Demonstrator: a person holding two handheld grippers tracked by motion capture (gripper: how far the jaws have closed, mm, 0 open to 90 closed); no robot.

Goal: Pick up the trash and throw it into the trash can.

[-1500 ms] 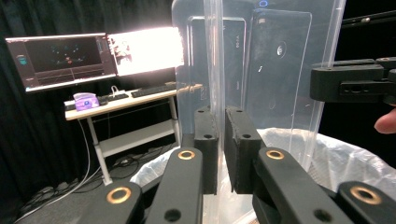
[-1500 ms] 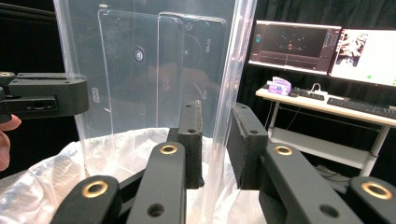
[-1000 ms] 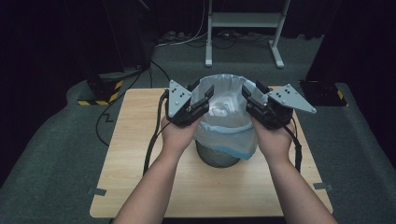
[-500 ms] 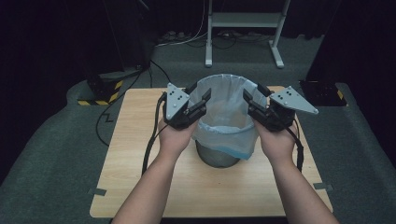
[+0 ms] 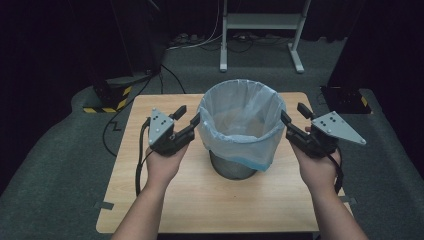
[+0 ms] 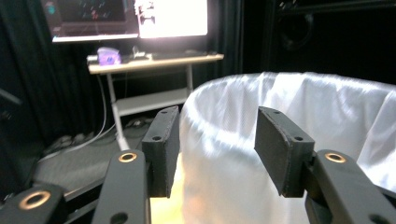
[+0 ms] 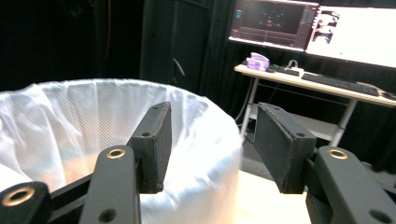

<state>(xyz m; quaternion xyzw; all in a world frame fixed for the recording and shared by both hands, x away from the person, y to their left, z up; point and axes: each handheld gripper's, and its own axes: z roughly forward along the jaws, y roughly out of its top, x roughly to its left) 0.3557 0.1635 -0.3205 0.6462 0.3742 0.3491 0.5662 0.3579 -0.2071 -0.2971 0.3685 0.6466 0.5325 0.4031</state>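
**Both claws let go of the bag**

A moment ago both claws were up at the rim of the bin, pinching the thin bag. Now they have pulled back to the sides. The left claw is just beside the bag on one side, and the right claw is just beside it on the other side. This looks like the bag is now fitted, so the job of putting it in the bin may be nearly done.

Nearest to us are the person's two forearms, coming in from the bottom. Each hand is wrapped around a claw handle. The left hand and the right hand are held at about the same height, with the claws pointing forward and a little inward at the bin.

The jaws of the left claw are apart, with nothing between them. In the left gripper view the white bag sits just past the jaws and off to one side. The jaws of the right claw are apart too, and empty.

Between the two claws stands the grey bin on the wooden table. The bag is open wide, and its edge is folded down over the rim.

Far past the claws is a desk with bright screens.
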